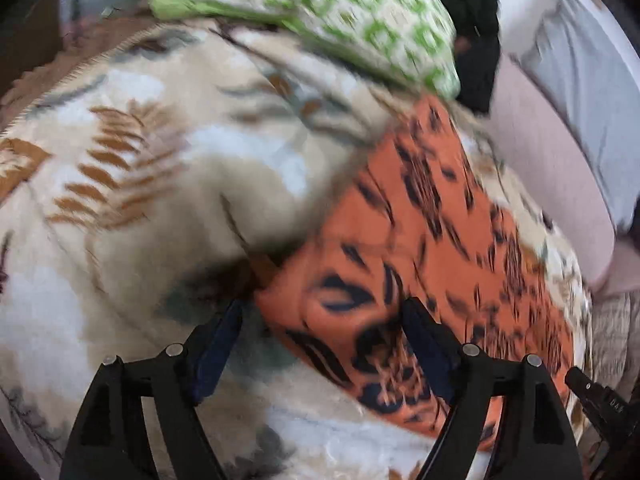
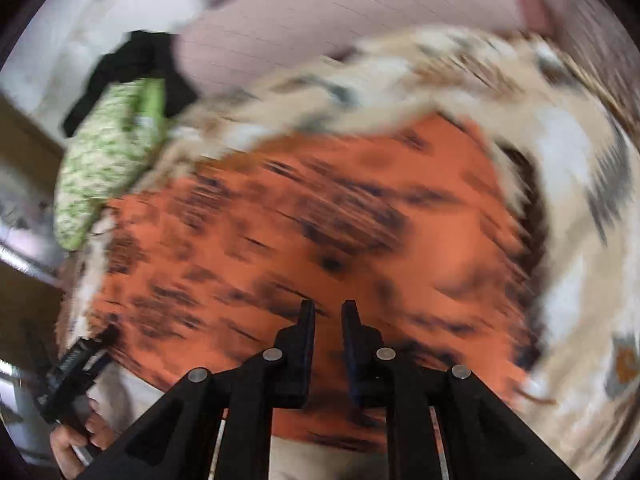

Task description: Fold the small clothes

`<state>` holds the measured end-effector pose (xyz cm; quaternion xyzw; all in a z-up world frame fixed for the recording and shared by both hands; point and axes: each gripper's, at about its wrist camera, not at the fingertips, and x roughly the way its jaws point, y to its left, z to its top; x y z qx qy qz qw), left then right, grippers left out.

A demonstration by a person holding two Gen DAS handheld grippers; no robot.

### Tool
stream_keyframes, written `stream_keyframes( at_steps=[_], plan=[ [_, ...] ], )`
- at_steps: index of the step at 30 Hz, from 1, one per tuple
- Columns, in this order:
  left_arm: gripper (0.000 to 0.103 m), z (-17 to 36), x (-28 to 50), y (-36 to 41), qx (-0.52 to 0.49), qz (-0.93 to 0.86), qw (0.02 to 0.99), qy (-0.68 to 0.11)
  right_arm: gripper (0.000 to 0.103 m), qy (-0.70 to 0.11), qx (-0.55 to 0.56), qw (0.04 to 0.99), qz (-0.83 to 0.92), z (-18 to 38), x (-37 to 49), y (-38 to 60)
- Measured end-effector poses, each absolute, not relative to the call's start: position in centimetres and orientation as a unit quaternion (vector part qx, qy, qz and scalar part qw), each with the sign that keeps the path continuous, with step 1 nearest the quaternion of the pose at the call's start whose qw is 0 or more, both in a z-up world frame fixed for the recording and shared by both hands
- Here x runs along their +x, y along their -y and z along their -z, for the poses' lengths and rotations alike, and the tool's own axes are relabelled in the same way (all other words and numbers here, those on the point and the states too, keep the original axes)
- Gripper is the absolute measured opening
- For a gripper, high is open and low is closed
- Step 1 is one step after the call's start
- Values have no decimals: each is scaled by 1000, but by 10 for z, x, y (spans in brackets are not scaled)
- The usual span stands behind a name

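Your left hand-held gripper (image 1: 322, 312) stands wide over the near left corner of the orange garment with black markings (image 1: 420, 216), one finger above the fleece blanket (image 1: 132, 184) and the other above the cloth, nothing pinched between them. The garment lies spread fairly flat on that leaf-patterned blanket, running from near you toward the far right, with a green-and-white patterned pillow (image 1: 320, 12) and a dark bundle (image 1: 476, 20) beyond it. Further right, your right hand-held gripper (image 2: 327, 308) hovers over the middle of the same cloth with its jaws drawn narrow, only a slim gap between the pads and no fabric caught in it as far as the blur allows. You look to be between grips, with a fold just laid or about to begin. Next, you likely need to settle both grippers on an edge or corner, close on a single layer, and carry it across evenly.
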<state>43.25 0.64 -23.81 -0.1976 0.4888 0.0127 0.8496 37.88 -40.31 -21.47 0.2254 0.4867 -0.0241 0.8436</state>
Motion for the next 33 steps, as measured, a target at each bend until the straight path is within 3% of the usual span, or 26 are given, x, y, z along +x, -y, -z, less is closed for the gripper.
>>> stream_keyframes(
  at_steps=[4,8,11,14,19,25,29,33],
  plan=[
    [83,238,439,-26,-225,-14,838,-497,16,-477,202,854,-49,199,440,328],
    [83,250,441,-31,-215,-27,825,-523,16,-525,207,820,-100,230,514,257],
    [83,250,443,-30,-203,-24,826,-525,16,-559,158,812,-58,267,565,226],
    [83,245,439,-32,-190,-31,829,-526,16,-529,164,831,-42,255,585,221],
    [83,234,435,-36,-163,-38,843,-510,16,-497,142,850,-101,221,574,190],
    [83,239,438,-35,-130,-43,848,-511,16,-526,143,833,-95,265,602,151],
    [83,220,436,-26,-87,-67,875,-472,16,-502,216,830,-106,254,597,179],
    [83,195,426,-13,-58,-74,900,-425,16,-465,189,858,-108,216,547,223]
  ],
)
